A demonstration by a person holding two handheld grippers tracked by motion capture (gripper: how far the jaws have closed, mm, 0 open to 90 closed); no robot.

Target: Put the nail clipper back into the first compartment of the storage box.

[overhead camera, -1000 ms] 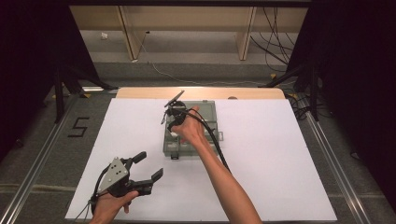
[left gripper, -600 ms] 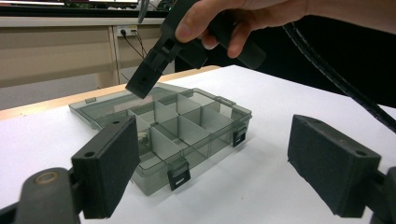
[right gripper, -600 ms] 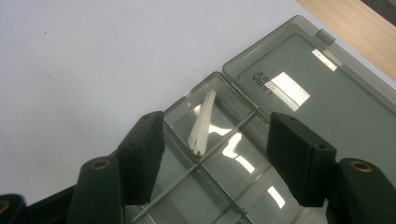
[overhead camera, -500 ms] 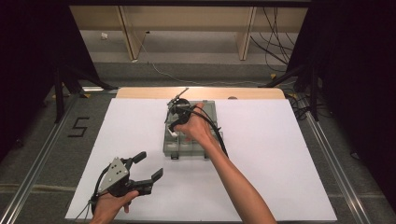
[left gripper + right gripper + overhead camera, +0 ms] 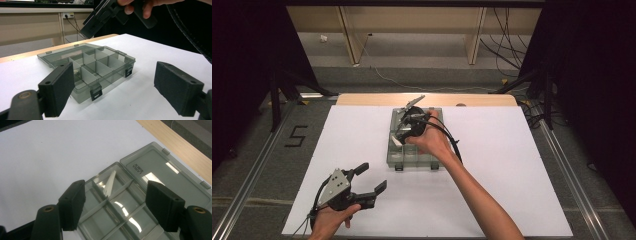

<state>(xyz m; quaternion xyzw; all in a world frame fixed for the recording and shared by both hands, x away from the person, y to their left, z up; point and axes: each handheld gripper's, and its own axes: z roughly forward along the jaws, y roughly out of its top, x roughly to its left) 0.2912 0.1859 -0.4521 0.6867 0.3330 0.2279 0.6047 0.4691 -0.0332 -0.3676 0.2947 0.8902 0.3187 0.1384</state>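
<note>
My right jaws (image 5: 115, 207) had just been opening and now stood wide with nothing between them, lifted above the open organiser box (image 5: 414, 159) on the worktop (image 5: 522, 165). The white strip (image 5: 109, 183) lay tilted in a far compartment, so I judged the placing done. My left jaws (image 5: 371, 180) hung wide, empty.

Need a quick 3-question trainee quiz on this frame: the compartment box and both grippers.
1. True or false: the lid of the compartment box is shut.
2. What lies in one compartment under the right gripper? A) a white strip B) a red screw C) a coin
3. Which gripper is nearer the box?

Key:
1. False; it lies open, flat on the table.
2. A, the white strip, leaning on a divider.
3. The right one, jaws apart and empty; the left gripper is open at the table's near edge.
</note>
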